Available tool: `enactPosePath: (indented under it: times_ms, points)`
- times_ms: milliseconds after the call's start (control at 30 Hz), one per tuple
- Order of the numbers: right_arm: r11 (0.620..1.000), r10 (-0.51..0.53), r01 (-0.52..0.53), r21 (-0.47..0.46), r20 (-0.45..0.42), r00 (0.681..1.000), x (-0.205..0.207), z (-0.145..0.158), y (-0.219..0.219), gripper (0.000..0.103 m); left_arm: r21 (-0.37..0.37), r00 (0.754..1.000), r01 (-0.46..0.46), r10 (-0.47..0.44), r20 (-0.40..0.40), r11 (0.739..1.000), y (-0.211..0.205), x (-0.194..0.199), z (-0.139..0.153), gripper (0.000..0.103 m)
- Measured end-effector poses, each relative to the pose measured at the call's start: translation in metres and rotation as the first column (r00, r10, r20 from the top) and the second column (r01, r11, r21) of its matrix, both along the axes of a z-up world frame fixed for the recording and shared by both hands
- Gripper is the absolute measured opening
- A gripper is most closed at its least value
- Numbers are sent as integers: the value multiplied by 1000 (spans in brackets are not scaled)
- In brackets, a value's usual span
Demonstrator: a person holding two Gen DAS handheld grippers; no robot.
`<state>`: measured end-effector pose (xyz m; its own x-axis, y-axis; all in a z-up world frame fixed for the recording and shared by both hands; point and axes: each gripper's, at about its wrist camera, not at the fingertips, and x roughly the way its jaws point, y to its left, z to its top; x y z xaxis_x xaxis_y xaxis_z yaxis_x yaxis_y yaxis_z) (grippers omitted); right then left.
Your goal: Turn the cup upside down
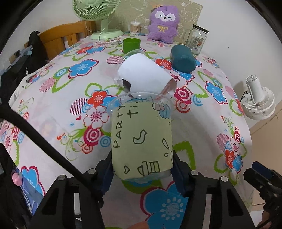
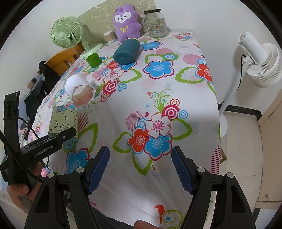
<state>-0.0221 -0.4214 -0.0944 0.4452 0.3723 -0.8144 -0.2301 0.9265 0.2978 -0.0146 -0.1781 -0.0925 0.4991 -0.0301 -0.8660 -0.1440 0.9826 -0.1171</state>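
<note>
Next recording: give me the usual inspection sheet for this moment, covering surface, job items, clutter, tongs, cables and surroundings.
Surface: floral tablecloth covers the table.
Job's things: clear cup with green PARTY sleeve, mouth pointing away from the left wrist camera, tilted; whether it touches the cloth cannot be told.
Clutter: white-sleeved clear cup lying on its side; teal cup on its side; green cup upright; glass jar; purple plush; cotton swab tub; green desk fan.
Tongs: left tongs shut on the sleeved cup's base end; right tongs open, holding nothing.
Cables: black cable crossing the left wrist view.
Surroundings: white standing fan; wooden chair.
</note>
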Motion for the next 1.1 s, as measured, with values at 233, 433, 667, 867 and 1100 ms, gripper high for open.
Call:
enactPosePath:
  times_ms: [233,433,667,867,1100]
  points:
    - [1000,10,-10,3,9,1000,1,0,7,75,51,1000,20,-20,-7,999,9,1,4,59]
    - [1000,11,-11,13,4,1000,1,-2,8,75,95,992,112,-106,-64,989,18,11,11,59]
    - [1000,22,-22,17,3,1000,-1,-5,11,75,79,923,323,-296,-246,943,15,29,14,59]
    - [999,31,-31,20,4,1000,-2,-7,13,75,117,825,486,-410,-390,866,6,35,21,59]
    - [999,42,-42,24,-1,999,-1,-11,15,75,134,667,648,-474,-575,749,-3,39,33,59]
